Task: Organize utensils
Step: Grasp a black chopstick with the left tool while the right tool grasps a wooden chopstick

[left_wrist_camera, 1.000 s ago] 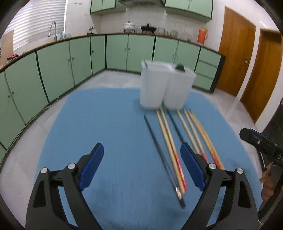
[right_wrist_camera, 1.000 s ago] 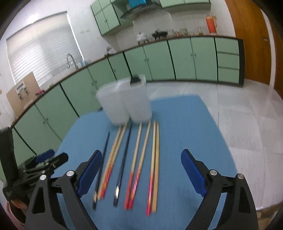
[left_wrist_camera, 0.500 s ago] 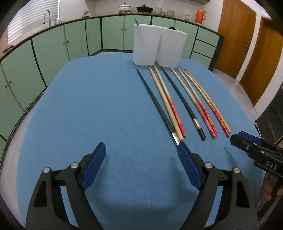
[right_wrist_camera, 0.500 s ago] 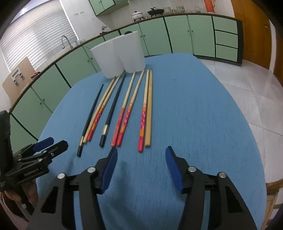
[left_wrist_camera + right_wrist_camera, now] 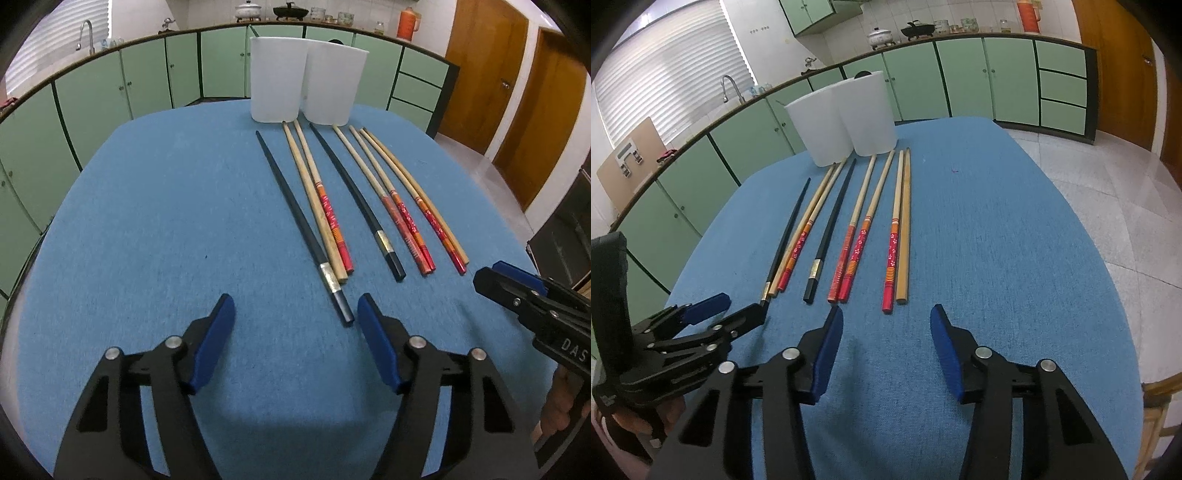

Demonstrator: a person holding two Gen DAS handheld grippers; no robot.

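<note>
Eight chopsticks (image 5: pixel 325 206), two black and six wooden, lie before two white cups (image 5: pixel 275 81); left tongs (image 5: pixel 295 314) and right tongs (image 5: pixel 886 325) both gape apart.

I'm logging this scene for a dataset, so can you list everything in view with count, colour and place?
Black chopsticks: two, black with a metal band, lying apart among the bamboo ones.
Bamboo chopsticks: six, tan, most with red patterned ends, lying side by side with the black ones on the cloth.
Cups: two, white translucent, standing together at the chopsticks' far ends.
Tablecloth: one, blue, covering the table.
Cabinets: green, along the wall behind.
Doors: brown wood, on the right.
Left gripper: black with blue pads, open, near the leftmost black chopstick.
Right gripper: same colours, open, before the chopsticks' near ends.
</note>
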